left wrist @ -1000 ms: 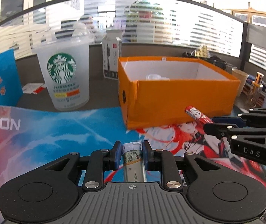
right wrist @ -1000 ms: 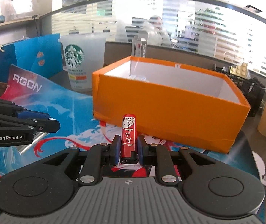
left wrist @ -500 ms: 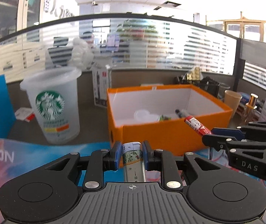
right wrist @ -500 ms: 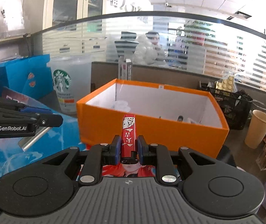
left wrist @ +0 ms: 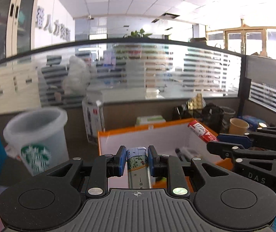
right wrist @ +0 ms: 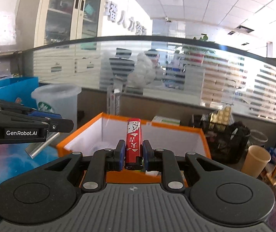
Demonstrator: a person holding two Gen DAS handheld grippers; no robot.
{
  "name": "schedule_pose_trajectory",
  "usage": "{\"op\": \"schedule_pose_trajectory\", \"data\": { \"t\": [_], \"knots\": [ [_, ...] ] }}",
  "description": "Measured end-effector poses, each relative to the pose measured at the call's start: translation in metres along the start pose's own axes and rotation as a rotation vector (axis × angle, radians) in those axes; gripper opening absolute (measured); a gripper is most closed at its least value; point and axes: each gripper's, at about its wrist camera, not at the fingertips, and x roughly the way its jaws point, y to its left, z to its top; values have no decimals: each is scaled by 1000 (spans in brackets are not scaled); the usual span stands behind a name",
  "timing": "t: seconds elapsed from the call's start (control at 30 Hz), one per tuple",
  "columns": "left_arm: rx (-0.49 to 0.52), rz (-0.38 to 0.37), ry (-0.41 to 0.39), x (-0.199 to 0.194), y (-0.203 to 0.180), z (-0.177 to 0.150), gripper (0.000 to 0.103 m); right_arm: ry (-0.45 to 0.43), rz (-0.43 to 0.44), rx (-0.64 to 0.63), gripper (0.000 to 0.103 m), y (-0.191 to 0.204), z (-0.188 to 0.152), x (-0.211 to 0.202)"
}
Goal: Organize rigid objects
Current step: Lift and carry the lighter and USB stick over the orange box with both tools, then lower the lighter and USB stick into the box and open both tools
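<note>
My left gripper (left wrist: 136, 161) is shut on a silver lighter with a green picture (left wrist: 138, 166) and holds it at the near rim of the orange box (left wrist: 122, 133). My right gripper (right wrist: 133, 155) is shut on a red lighter (right wrist: 133, 141) above the same orange box (right wrist: 176, 125). The red lighter (left wrist: 201, 131) and the right gripper (left wrist: 232, 145) also show at the right of the left wrist view. The left gripper (right wrist: 60, 124) with the silver lighter (right wrist: 41, 147) shows at the left of the right wrist view. A few small items lie inside the box, mostly hidden.
A Starbucks plastic cup (left wrist: 35, 141) stands left of the box. A tall white carton (left wrist: 93, 119) stands behind it. A blue bag (right wrist: 10, 89) is at far left. A paper cup (right wrist: 257, 160) and a black mesh basket (right wrist: 226, 143) stand at the right. A printed mat (right wrist: 6, 166) covers the desk.
Both grippers have risen and moved forward toward the orange box, each still holding its lighter. The views now look over the box rim instead of at its front wall.
</note>
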Motion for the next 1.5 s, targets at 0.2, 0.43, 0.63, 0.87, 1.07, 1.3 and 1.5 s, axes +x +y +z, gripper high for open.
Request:
{"op": "schedule_pose_trajectory", "data": {
  "t": [0.2, 0.43, 0.63, 0.87, 1.07, 1.3, 1.5],
  "knots": [
    [-11, -19, 10, 28, 0, 26, 22, -2, -25, 2, 18, -22, 22, 15],
    [-15, -28, 68, 68, 2, 39, 22, 48, -40, 15, 18, -45, 31, 46],
    [-6, -37, 152, 101, -5, 23, 22, 126, -12, 48, 18, -49, 14, 75],
    [25, -64, 218, 127, -22, 14, 22, 179, -25, 39, 18, -52, 3, 92],
    [55, -79, 263, 144, -37, 7, 22, 221, -39, 40, 18, -63, -7, 97],
    [74, -96, 329, 151, -43, -5, 22, 281, -33, 12, 18, -67, -20, 107],
    [80, -80, 382, 162, -45, -10, 22, 304, -11, 38, 18, -70, -26, 115]
  ]
}}
